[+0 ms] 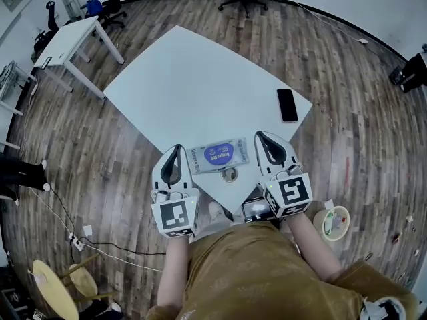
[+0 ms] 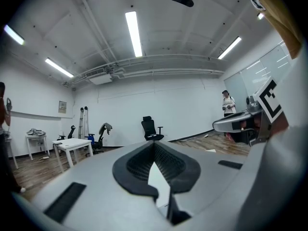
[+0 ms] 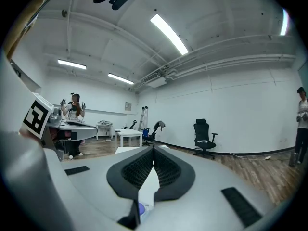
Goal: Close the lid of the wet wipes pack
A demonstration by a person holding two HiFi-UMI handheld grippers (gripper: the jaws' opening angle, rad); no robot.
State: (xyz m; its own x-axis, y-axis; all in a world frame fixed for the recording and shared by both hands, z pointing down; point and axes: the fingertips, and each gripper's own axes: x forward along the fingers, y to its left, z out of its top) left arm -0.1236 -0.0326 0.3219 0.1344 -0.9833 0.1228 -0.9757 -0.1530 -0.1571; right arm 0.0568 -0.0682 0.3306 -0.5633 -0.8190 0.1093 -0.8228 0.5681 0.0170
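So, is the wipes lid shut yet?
Looks open: a round flap lies flipped out at the wet wipes pack's near edge.

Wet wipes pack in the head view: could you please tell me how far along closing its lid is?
Done: nothing that shows. The wet wipes pack lies near the table edge, and its round lid appears flipped open toward the person.
In hand: nothing. The left gripper and right gripper flank it, jaws together and empty.
Left: folding the lid shut.
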